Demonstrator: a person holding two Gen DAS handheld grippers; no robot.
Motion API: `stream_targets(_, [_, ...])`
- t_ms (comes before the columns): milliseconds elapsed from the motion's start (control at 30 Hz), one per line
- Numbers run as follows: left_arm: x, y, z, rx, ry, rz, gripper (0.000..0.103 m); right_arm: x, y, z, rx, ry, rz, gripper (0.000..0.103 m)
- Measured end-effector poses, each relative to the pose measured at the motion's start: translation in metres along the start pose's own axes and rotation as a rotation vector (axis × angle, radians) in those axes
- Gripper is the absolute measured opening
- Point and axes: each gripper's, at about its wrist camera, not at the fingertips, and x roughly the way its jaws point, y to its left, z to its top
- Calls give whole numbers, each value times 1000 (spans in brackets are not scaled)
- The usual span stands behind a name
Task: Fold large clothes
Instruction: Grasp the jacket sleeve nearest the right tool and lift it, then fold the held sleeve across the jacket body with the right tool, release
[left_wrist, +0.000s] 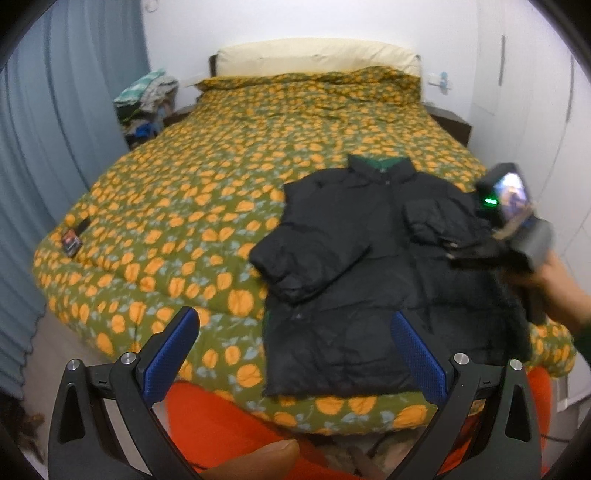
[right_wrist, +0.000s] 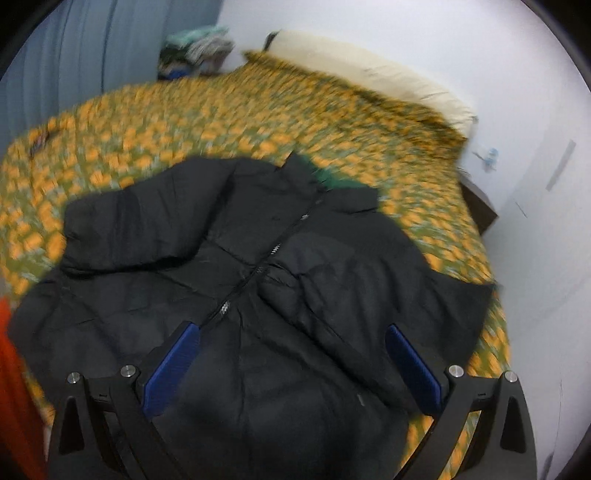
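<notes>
A black puffer jacket (left_wrist: 354, 258) with a green collar lining lies front up near the foot of the bed, both sleeves folded in over its chest; it also fills the right wrist view (right_wrist: 258, 288). My left gripper (left_wrist: 295, 317) is open and empty, held above the bed's near edge at the jacket's lower left. My right gripper (right_wrist: 291, 332) is open and empty, hovering over the jacket's lower front near the zipper (right_wrist: 243, 280). The right gripper's body (left_wrist: 517, 229) shows in the left wrist view, above the jacket's right side.
The bed has an orange-and-green floral duvet (left_wrist: 207, 177) and a cream pillow (left_wrist: 317, 55). A pile of clothes (left_wrist: 147, 99) sits at the far left by the blue curtain (left_wrist: 55, 129). A small dark item (left_wrist: 72, 238) lies on the duvet's left. White wardrobe doors (left_wrist: 535, 92) stand right.
</notes>
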Motion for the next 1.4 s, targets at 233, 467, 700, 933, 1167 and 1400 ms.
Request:
stream_targets(233, [13, 25, -18, -57, 93, 47, 103, 133, 10, 24, 53, 174, -57, 101])
stream_targets(467, [23, 30, -28, -63, 135, 83, 103, 144, -21, 10, 178, 198, -28, 49])
stream_targets(700, [28, 9, -17, -17, 122, 31, 103, 14, -93, -14, 382, -57, -16, 18])
stream_targets(933, [31, -10, 2, 49, 93, -13, 103, -152, -198, -90, 643, -294, -178, 17])
stream_targets(1167, [21, -36, 13, 175, 30, -34, 103, -216, -283, -197, 902, -288, -390, 16])
stream_targets(1400, [15, -43, 12, 142, 28, -68, 103, -164, -310, -302, 1204, -124, -334, 16])
